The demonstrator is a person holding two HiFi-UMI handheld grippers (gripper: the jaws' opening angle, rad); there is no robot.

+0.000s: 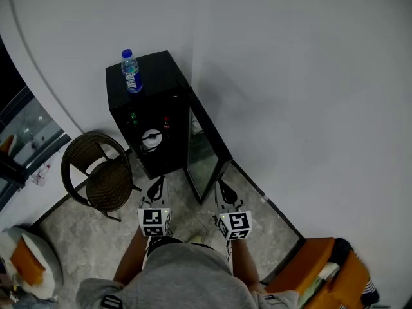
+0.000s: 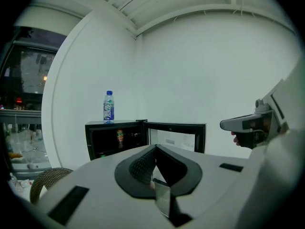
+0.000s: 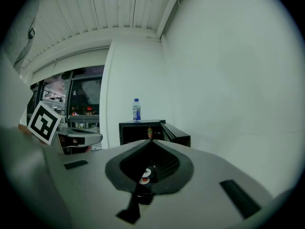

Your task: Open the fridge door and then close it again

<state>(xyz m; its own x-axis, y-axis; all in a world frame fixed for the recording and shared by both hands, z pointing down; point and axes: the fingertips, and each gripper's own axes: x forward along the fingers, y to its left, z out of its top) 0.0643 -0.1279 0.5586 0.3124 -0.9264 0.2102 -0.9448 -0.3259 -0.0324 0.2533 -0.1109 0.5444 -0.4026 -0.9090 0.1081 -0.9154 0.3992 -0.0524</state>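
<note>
Closing looks like the half that's left: the fridge [image 1: 151, 108] sits on the floor in the corner of the room, back to the wall. Its door [image 1: 205, 156] is swung right out on the right-hand hinge and points back toward the person. The door's free edge ends just ahead of the right gripper [image 1: 223, 188], not touching as far as I can tell. That gripper is clenched with nothing in it. Same for the left gripper [image 1: 155, 187], which hangs in front of the open cabinet, apart from it.

How I'd do it: no need to grab anything, clenched jaws make a fine pusher. Get the right tip round onto the door's outer face, the side toward the wall. Push near the free edge, not by the hinge, so it swings easily. Sweep it left in an arc and ease off at the end so it doesn't slam. The gap between door and wall looks tight, so go in carefully. Keep the left one out of the door's path.

Watch the bottle [image 1: 131, 71] standing on the fridge top toward its left edge, since a hard slam could tip it. The chair [image 1: 96, 172] left of the fridge is out of the way.
</note>
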